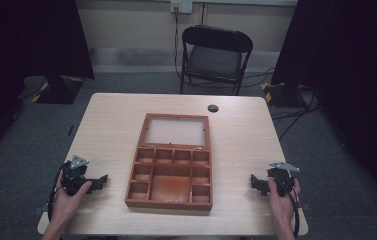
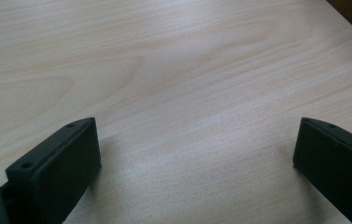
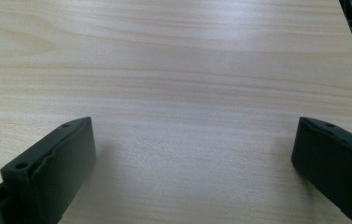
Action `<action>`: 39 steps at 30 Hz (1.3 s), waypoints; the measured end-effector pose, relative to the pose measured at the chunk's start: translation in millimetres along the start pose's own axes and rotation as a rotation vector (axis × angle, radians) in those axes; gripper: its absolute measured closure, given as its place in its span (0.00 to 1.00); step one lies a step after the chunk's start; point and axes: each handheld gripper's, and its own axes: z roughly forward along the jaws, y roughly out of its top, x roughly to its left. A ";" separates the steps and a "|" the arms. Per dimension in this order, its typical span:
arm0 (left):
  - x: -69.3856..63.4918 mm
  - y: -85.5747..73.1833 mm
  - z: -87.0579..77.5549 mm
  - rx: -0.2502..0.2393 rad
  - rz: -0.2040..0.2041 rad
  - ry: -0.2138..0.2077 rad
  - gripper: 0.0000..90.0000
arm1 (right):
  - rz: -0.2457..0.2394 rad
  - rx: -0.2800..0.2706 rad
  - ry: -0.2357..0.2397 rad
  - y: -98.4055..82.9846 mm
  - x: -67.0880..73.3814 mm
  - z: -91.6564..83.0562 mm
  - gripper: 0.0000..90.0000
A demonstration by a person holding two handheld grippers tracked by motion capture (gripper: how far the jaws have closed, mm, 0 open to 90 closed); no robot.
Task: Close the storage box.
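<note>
One wooden compartment box (image 1: 170, 181) lies open at the middle of the tabletop (image 1: 111, 120), its glass lid (image 1: 176, 131) folded back to the far side. Two tools flank it, well apart: left tool (image 1: 102, 181) and right tool (image 1: 254, 182), both jaws spread wide, holding nothing.

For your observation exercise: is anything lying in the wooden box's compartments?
No, every compartment of the wooden box looks empty in the high view.
</note>
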 end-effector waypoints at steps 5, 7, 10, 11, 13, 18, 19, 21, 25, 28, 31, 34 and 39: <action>-0.4 -0.4 -1.4 0.000 0.006 0.002 0.01 | 0.000 0.000 0.000 0.0 -0.1 0.0 0.00; -1.3 -0.9 -2.7 -0.010 0.009 -0.007 0.05 | -0.001 0.000 0.000 0.1 -0.1 0.0 0.00; -2.0 -0.6 -5.4 -0.016 0.006 -0.004 0.17 | -0.001 0.000 -0.001 0.0 0.1 0.0 0.00; -2.0 -0.6 -5.4 -0.016 0.006 -0.004 0.17 | -0.001 0.000 -0.001 0.0 0.1 0.0 0.00; -2.0 -0.5 -5.3 -0.017 0.004 -0.004 0.17 | 0.000 0.000 0.000 -0.2 1.0 -0.5 0.00; -3.5 0.0 -6.2 -0.011 -0.003 0.001 0.18 | -0.017 -0.006 0.016 0.3 2.6 -0.2 0.01; -3.5 0.0 -6.2 -0.011 -0.003 0.001 0.19 | -0.017 -0.006 0.016 0.3 2.6 -0.2 0.01; -4.0 0.3 -6.8 -0.008 -0.002 -0.001 0.20 | -0.019 -0.008 0.016 1.1 2.4 0.1 0.04; -3.3 3.6 -7.2 -0.012 -0.055 -0.010 0.23 | -0.005 -0.009 0.005 7.1 4.7 -0.3 0.21; -13.6 11.7 -6.5 -0.008 0.038 0.041 0.23 | -0.026 -0.001 0.025 12.2 12.5 3.0 0.21; -14.5 13.0 -2.6 -0.002 0.027 0.008 0.24 | -0.047 -0.001 0.042 14.5 18.6 4.6 0.21; -16.6 21.0 -2.8 -0.006 0.053 -0.003 0.24 | -0.058 -0.007 0.095 23.6 25.7 4.6 0.20; -19.2 39.8 -4.8 -0.053 0.037 -0.042 0.26 | -0.091 -0.023 0.116 41.5 40.4 7.2 0.20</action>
